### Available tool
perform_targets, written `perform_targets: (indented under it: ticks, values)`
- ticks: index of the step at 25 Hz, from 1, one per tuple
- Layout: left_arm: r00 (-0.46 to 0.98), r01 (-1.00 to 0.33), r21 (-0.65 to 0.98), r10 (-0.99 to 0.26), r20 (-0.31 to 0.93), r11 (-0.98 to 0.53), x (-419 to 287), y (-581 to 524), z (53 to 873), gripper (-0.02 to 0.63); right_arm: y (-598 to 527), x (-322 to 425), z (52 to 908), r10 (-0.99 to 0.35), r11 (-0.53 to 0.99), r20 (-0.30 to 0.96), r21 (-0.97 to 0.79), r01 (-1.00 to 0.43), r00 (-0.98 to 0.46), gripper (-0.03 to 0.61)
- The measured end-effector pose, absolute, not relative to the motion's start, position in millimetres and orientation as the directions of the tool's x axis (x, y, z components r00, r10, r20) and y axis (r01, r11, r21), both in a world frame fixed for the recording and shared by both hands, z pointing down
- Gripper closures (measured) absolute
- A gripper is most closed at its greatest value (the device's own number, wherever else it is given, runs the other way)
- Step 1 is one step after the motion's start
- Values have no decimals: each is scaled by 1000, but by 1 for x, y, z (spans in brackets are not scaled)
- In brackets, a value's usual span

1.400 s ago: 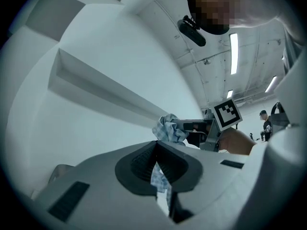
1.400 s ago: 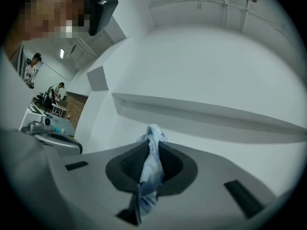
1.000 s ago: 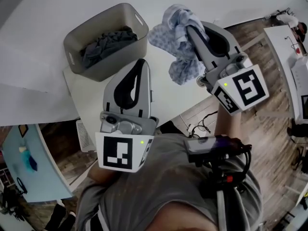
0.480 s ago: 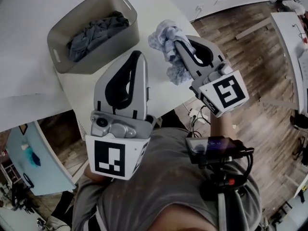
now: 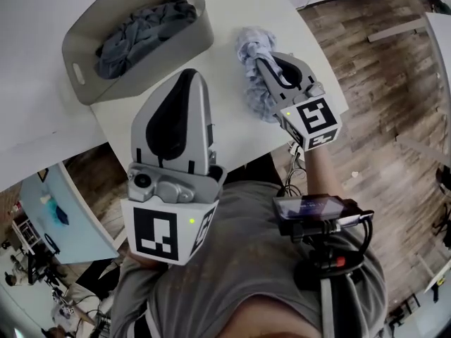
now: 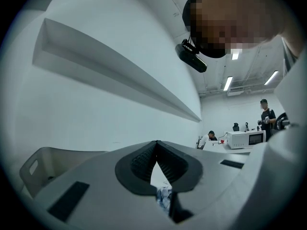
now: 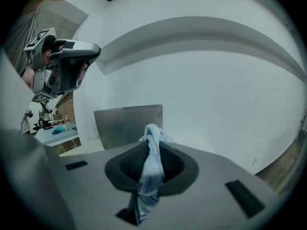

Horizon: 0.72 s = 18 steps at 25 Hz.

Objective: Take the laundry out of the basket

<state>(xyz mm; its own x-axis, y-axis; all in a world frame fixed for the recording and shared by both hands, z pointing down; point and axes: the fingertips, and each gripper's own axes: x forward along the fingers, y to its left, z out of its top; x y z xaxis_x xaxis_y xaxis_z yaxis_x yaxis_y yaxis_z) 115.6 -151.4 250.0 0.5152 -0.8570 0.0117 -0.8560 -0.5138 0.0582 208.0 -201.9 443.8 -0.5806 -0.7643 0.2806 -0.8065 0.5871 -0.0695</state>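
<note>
Above the table [image 5: 232,5], the right gripper [image 5: 265,66] holds pale cloth [image 5: 249,46].

The left gripper [image 5: 187,74] hovered on the person's side of the laundry basket [image 5: 151,65], its tips near the basket's wall. Its jaws were pressed together with nothing between them, and its marker cube sat close to the chest. The right gripper [image 5: 261,62] was held to the right of the basket, apart from it. Its jaws were clamped on a pale blue patterned cloth [image 5: 250,83] that bunched up past the fingertips and hung below them. The right forearm [image 5: 320,178] stretched out from the torso behind that gripper.
</note>
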Motion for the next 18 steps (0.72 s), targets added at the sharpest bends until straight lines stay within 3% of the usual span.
perform_targets:
  ticks: [9,13,18]
  values:
    - [475,-880,52,-880,28,-473,108,-160,256,604,-208,203,485,-728,581,353,-137,-802,-588,478]
    - [462,-886,51,-887,21,-461,104,-158,253,604,-204,198,480,-699,613,378,-120,-781,-607,423]
    - [445,-894,57,-895,-17,-445,95,-154,240,604,-202,200,451,-692,633,356,-120,-765,-628,417]
